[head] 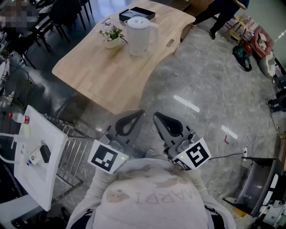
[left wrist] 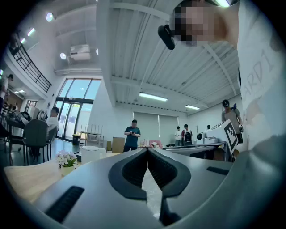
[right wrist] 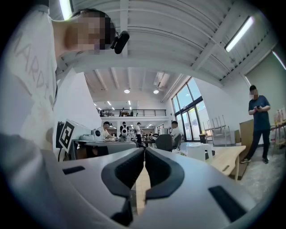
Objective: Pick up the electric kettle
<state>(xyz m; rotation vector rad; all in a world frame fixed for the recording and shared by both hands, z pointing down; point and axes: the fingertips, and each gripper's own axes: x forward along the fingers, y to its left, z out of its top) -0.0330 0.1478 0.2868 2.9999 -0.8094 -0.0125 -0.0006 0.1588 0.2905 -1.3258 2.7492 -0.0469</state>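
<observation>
Rigid, slick and maybe water-heavy, the kettle (head: 138, 38) wants gripping by its handle (head: 156, 32); left gripper (left wrist: 147, 150) and right gripper (right wrist: 144, 150) sit pressed together, empty.

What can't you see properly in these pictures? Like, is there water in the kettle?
- Any view: water in the kettle can't be told; its white wall and shut lid hide the inside.
- Left gripper view: the kettle's lower part is hidden behind the left gripper.
- Head view: the black tray is partly behind the kettle, and what lies in it is too small to tell.
</observation>
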